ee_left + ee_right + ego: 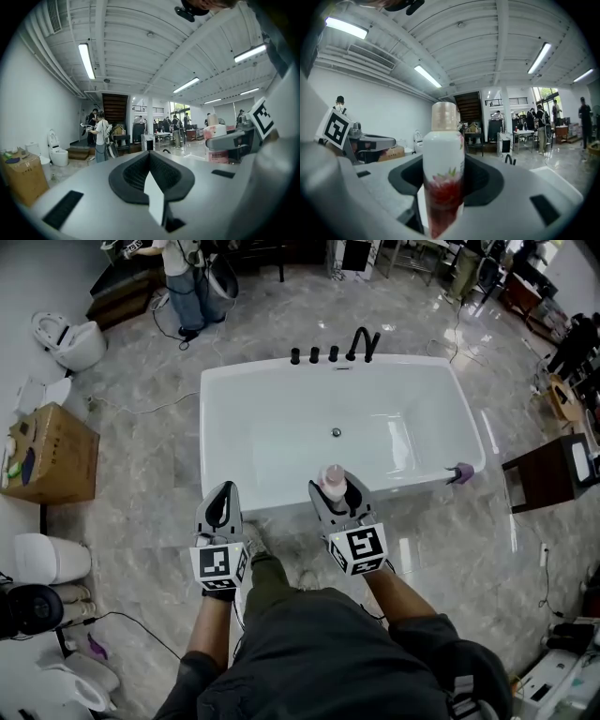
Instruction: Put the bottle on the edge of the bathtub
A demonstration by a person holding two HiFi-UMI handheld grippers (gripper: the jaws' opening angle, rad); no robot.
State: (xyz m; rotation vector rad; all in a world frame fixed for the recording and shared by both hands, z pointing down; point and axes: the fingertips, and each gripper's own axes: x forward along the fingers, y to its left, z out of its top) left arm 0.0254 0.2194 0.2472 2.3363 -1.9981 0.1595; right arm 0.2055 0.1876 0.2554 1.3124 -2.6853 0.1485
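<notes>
Nearest the person, the left gripper (223, 493) has its jaws drawn together with nothing between them. Beside it, the right gripper (336, 495) is clamped on the bottle (443, 154), which stands upright between the jaws with its pale cap rising above them. In the head view both gripper tips reach the near rim of the white bathtub (281, 504). The black faucet (364, 341) stands on the far rim.

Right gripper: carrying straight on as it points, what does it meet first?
Probably the near rim of the white bathtub, with its white floral bottle leading; if it's above the rim, open basin. Height is unclear.
</notes>
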